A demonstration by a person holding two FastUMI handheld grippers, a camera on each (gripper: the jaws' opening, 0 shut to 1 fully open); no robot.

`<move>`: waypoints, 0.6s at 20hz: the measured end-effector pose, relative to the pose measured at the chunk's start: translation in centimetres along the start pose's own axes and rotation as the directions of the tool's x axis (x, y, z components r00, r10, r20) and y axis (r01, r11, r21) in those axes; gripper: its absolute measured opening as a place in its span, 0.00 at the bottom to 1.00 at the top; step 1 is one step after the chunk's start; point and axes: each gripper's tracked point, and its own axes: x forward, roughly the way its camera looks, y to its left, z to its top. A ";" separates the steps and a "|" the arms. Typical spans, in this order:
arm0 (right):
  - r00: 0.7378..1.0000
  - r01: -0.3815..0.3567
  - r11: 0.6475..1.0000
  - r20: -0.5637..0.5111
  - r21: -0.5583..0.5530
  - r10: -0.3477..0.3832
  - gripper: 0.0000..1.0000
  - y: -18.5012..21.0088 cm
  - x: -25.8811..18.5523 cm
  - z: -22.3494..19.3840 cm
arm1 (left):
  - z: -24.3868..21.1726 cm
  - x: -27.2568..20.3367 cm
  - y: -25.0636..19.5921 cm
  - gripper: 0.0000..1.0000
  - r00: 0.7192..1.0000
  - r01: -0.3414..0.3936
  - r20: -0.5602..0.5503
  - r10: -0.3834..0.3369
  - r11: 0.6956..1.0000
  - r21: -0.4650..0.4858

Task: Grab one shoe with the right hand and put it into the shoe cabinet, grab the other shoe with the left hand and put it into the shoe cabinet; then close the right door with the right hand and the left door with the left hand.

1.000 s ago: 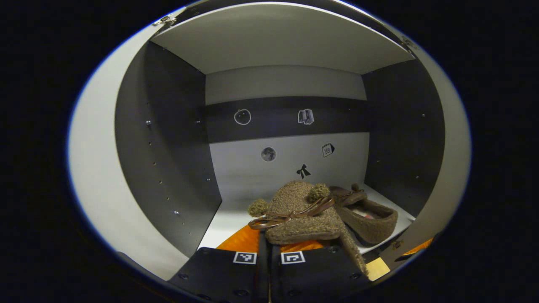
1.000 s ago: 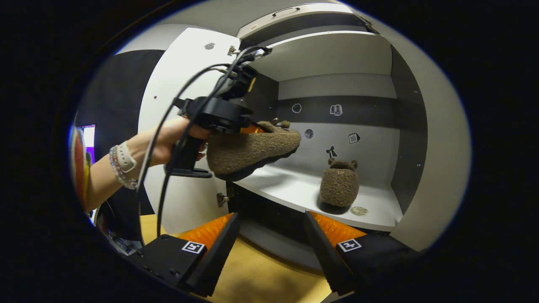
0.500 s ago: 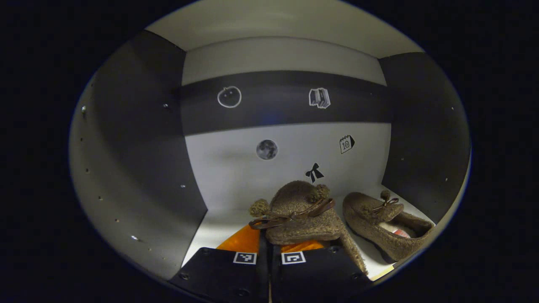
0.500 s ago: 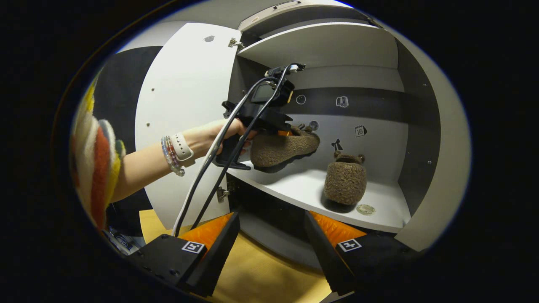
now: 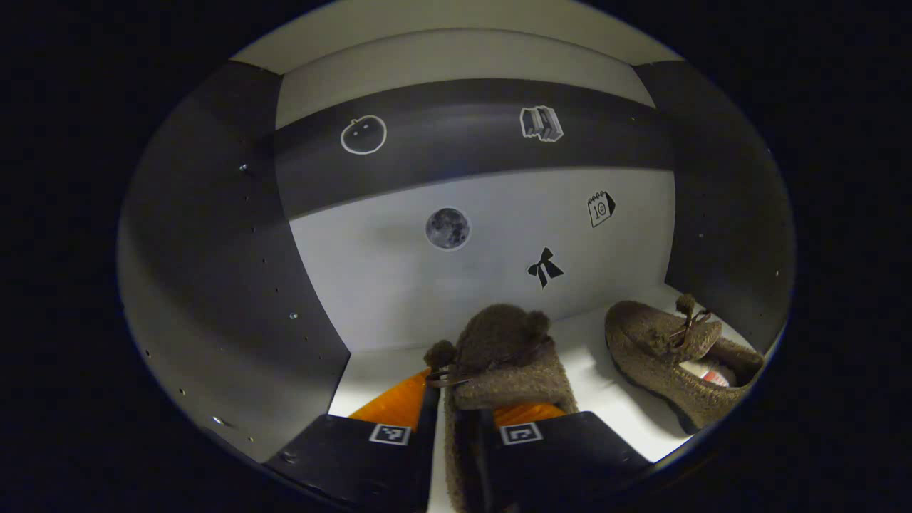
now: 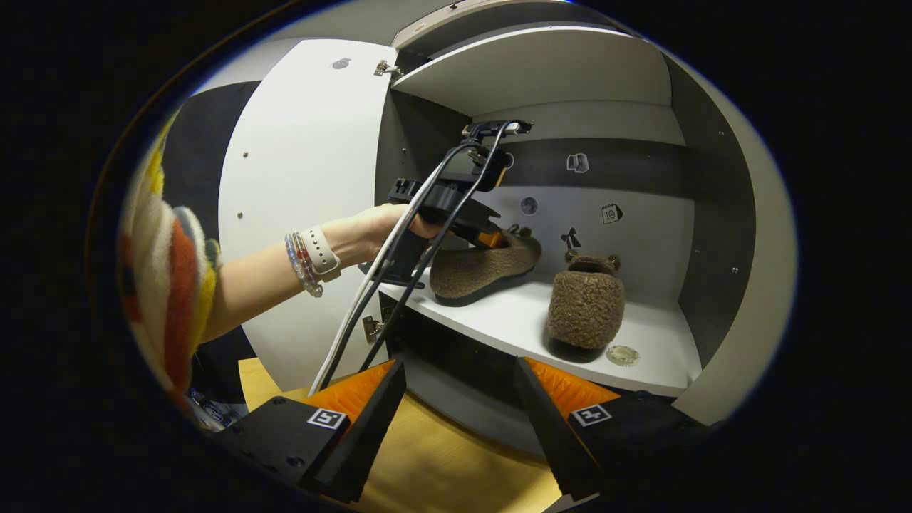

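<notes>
One shoe [image 6: 586,311] already shelved; second shoe [image 6: 482,262] touching down, pinched in left gripper [image 5: 456,434] — right gripper [image 6: 459,399] wide, empty; both doors left.

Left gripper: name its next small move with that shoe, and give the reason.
Probably open the fingers and let go. The left gripper grips the left shoe by its heel edge, and the sole looks to rest on the cabinet shelf beside the right shoe. The right gripper hangs open outside the cabinet, out of the way.
</notes>
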 end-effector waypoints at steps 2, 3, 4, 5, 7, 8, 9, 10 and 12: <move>1.000 -0.002 1.000 0.002 0.002 0.002 0.98 0.3 0.0 0.3 | 0.2 -0.4 0.0 0.60 1.000 -0.001 -0.005 0.001 1.000 0.011; 1.000 -0.003 1.000 0.004 0.001 0.003 0.98 0.5 -0.2 0.4 | 0.0 -0.6 0.3 0.75 1.000 -0.002 -0.005 0.002 1.000 0.009; 1.000 -0.003 1.000 0.005 -0.003 0.003 0.98 0.6 -0.2 0.5 | -0.1 -1.0 0.4 0.82 1.000 -0.005 -0.008 0.005 1.000 0.002; 1.000 -0.003 1.000 0.005 -0.008 0.003 0.98 0.6 -0.2 0.5 | -0.3 -1.5 0.8 0.85 1.000 -0.007 -0.011 0.007 1.000 -0.008; 1.000 0.000 1.000 0.011 -0.023 0.000 0.98 0.9 -0.5 0.6 | -0.2 -2.6 1.1 0.95 1.000 0.006 0.007 -0.005 0.998 -0.055; 1.000 0.004 1.000 0.017 -0.029 -0.004 0.98 1.0 -0.6 0.8 | -0.1 -3.3 1.3 0.96 1.000 0.009 0.014 -0.008 0.998 -0.070; 1.000 0.009 0.999 0.022 -0.033 -0.008 0.98 1.2 -0.6 0.9 | 0.0 -4.4 1.8 0.96 1.000 0.002 0.031 0.001 0.997 -0.079; 1.000 0.014 0.999 0.025 -0.035 -0.013 0.98 1.4 -0.8 1.0 | 0.4 -5.4 2.1 0.96 0.999 0.002 0.047 0.002 0.996 -0.085; 0.999 0.021 0.999 0.032 -0.036 -0.020 0.99 2.2 -1.2 1.3 | 1.1 -7.7 1.8 0.96 0.996 0.020 0.089 -0.011 0.995 -0.100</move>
